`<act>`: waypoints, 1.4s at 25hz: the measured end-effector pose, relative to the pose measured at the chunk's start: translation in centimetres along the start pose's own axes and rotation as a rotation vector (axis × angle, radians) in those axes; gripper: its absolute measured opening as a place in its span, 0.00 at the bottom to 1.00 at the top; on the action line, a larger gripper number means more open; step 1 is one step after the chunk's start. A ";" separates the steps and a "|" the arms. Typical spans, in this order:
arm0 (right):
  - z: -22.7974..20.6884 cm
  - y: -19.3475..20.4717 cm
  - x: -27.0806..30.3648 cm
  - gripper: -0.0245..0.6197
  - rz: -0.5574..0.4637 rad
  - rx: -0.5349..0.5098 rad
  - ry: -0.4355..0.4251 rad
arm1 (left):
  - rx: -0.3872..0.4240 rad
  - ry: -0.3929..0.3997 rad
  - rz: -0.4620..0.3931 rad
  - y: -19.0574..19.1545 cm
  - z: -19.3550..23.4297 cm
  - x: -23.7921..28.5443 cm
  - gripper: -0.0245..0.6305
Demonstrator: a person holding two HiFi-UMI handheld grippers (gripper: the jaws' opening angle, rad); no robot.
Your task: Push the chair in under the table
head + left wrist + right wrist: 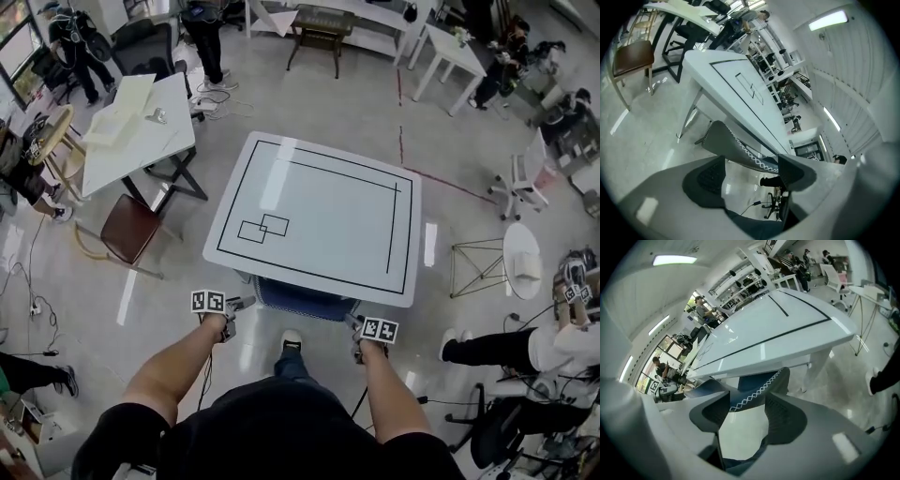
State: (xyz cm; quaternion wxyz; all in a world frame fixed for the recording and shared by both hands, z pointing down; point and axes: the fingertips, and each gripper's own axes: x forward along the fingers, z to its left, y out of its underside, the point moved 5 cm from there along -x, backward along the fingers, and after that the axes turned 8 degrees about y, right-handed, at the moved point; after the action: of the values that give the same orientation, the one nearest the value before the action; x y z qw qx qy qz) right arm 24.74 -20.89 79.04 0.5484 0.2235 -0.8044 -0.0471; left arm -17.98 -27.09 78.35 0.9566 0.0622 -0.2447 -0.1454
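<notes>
The chair (305, 298) has a dark blue back with white zigzag stitching and stands tucked under the near edge of the white table (319, 211), which carries black lines. My left gripper (232, 316) is at the left end of the chair back, my right gripper (360, 339) at the right end. In the left gripper view the chair back (736, 145) runs just beyond the open left gripper (751, 164), below the table (736, 89). In the right gripper view the chair back (754, 387) lies past the tips of the right gripper (749, 399), with bare floor showing between its pads.
My shoe (292, 339) stands on the floor behind the chair. A second white table (141, 122) and a brown chair (131, 228) are at the left. A wire stand (476, 267), a small round table (521, 258) and a seated person (525, 352) are at the right.
</notes>
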 end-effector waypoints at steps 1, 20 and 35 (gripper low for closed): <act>0.3 0.1 -0.6 0.45 -0.010 -0.023 -0.002 | 0.019 0.005 -0.002 0.1 -0.6 -0.5 0.76; 9.6 0.0 -13.7 0.45 -0.295 -0.255 -0.116 | 0.329 0.136 -0.111 -0.3 -11.3 -7.8 0.75; 13.1 0.5 -23.6 0.45 -0.485 -0.336 -0.129 | 0.389 0.213 -0.228 1.3 -17.2 -13.2 0.74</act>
State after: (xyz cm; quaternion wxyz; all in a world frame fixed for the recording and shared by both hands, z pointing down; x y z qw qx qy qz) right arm 19.76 -12.93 53.68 0.4981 0.3120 -0.7417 -0.3232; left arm -20.35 -20.92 57.65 0.9245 0.2872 -0.1572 -0.1952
